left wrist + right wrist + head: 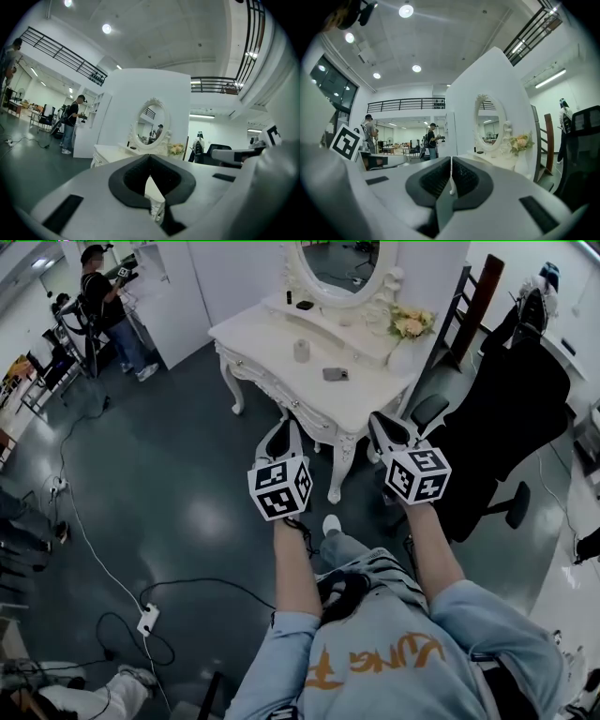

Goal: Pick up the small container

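Left tongs (pixel 150 158) have their tips together at the far end, with only a narrow wedge of gap behind them and nothing in it. The right tongs (pixel 451 164) are fully closed, pad against pad, and also empty. Both point level, side by side, held out in front of the person and well short of the white counter (pixel 370 395).

On that counter stands a pale little cylinder, which I take to be the small container (pixel 301 351). It is upright, near the middle, and well apart from either pair of tongs. A flat grey object (pixel 335 374) lies near it, towards the front edge. A bunch of flowers (pixel 411 322) sits at the right end, and an oval mirror (pixel 339 263) rises behind. A black chair (pixel 511 418) crowds the right side.

The step in hand looks like the approach, with the pickup itself not yet begun. To do it well, choose one pair of tongs, and the left seems better lined up. Open it wide before it reaches the counter. Come in level, with the cylinder centred between the pads. Stay clear of the grey object, and close around the cylinder's middle so that it is not tipped or pushed away.
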